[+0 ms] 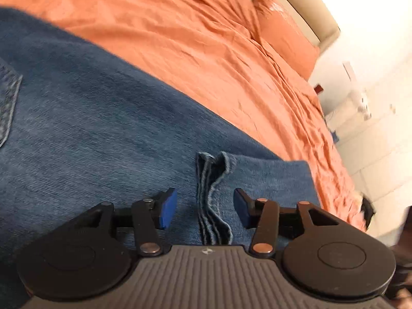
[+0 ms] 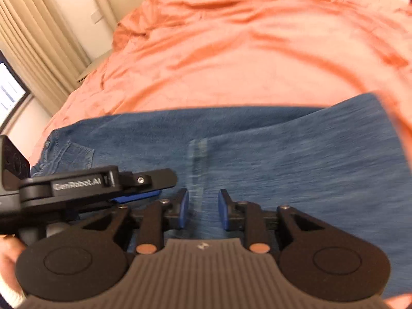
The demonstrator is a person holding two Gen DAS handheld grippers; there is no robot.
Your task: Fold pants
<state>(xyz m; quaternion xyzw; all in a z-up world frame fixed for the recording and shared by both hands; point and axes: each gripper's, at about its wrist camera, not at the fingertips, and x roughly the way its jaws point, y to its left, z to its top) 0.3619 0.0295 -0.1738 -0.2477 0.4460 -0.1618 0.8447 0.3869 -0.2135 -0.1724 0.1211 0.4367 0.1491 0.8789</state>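
Both grippers — left gripper (image 1: pixel 205 209), right gripper (image 2: pixel 203 211) — hover with jaws open, gripping nothing, over the jeans (image 1: pixel 90 118) lying flat on the bed (image 1: pixel 193 38). Denim looks heavy, limp; I'd pinch the stacked hems (image 1: pixel 212 198). Pillow (image 1: pixel 283 36) well apart — nothing blocks.

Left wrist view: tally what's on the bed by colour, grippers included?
Blue: 1, blue denim pants
Orange: 2, orange bedsheet, orange pillow
Black: 1, open left gripper
Total: 4
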